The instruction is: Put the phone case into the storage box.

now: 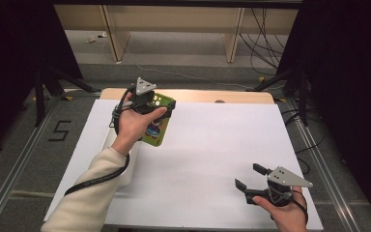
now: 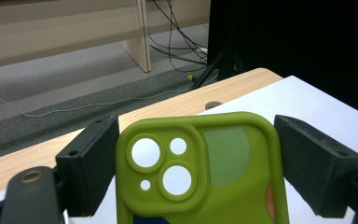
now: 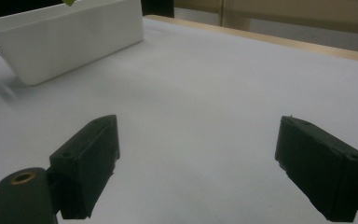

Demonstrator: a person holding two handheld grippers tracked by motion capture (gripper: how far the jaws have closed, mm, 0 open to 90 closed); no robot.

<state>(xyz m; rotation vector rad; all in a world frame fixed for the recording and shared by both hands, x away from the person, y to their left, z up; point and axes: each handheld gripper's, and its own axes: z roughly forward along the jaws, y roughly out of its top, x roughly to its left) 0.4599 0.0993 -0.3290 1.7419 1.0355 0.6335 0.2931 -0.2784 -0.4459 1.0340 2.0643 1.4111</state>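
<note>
A green phone case (image 1: 155, 135) with round camera cut-outs and coloured patches hangs above the back left of the white-covered table (image 1: 212, 145). My left gripper (image 1: 164, 110) is shut on it. In the left gripper view the case (image 2: 200, 172) stands upright between the two black jaws, which press on its side edges, and my left gripper (image 2: 196, 128) points toward the table's far edge. At the front right, my right gripper (image 1: 249, 176) is held open just above the sheet. The right gripper view shows my right gripper (image 3: 198, 126) with nothing between its jaws.
A white rectangular bin (image 1: 125, 162) sits on the left side of the table, partly under the person's left forearm; it is also the white bin (image 3: 70, 37) in the right gripper view. A bare wooden strip (image 1: 198, 95) runs along the far edge. Cables (image 1: 263, 38) lie on the floor beyond.
</note>
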